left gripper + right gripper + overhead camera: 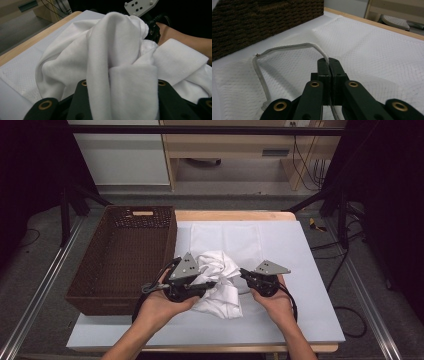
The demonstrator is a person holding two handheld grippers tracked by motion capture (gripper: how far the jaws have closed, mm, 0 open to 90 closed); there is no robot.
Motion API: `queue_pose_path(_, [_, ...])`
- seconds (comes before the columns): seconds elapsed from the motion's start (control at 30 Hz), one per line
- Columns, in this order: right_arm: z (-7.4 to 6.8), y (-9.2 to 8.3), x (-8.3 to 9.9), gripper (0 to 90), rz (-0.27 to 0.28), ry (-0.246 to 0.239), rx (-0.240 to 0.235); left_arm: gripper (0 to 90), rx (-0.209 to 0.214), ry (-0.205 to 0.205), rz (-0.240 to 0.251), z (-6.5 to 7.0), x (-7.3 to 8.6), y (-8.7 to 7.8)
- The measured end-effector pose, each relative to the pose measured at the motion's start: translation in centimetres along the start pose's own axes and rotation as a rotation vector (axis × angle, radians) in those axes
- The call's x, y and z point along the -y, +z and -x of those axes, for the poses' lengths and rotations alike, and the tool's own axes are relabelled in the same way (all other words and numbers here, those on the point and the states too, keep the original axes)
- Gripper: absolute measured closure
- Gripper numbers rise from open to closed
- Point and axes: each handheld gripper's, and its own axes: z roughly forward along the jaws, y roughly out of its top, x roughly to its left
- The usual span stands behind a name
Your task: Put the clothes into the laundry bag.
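A crumpled white garment (220, 280) (120, 50) is bunched at the middle of the table. My left gripper (207, 283) (122, 86) is shut on a thick fold of it, and the cloth fills the gap between the jaws. A white mesh bag (227, 237) (374, 50) lies flat under and behind the garment. Its corded rim (287, 47) arches up as an opening. My right gripper (243, 273) (328, 63) is shut on that rim, to the right of the garment. In the left gripper view, the right gripper (151, 23) sits just behind the cloth.
A brown woven basket (122, 257) (262, 20) stands on the left of the table, close beside the left hand. A pale mat (310, 270) covers the tabletop, with a wooden edge (230, 215) at the back. Black frame posts and cables stand off to the right.
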Motion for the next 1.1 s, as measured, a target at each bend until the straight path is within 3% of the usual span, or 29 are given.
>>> queue_pose_path(0.4, [0.3,0.0,0.1,88.9,0.004,0.028,-0.011,68.5,0.023,-0.002,-0.009,0.7,1.2,0.8])
queue_pose_path(0.6, [0.4,0.0,0.1,88.9,0.008,0.037,-0.016,68.5,0.059,-0.007,0.016,1.3,1.4,1.0])
queue_pose_path(0.73, [0.4,0.0,0.2,88.9,0.007,0.038,-0.014,68.4,0.057,0.012,0.011,1.8,1.5,1.2])
queue_pose_path(0.83, [0.4,0.0,0.1,88.9,0.009,0.038,-0.014,68.4,0.07,-0.002,0.023,2.0,1.8,1.5])
queue_pose_path(1.1, [0.6,-0.1,0.1,88.9,0.018,0.041,-0.015,68.4,0.104,-0.036,-0.002,2.2,3.5,2.8])
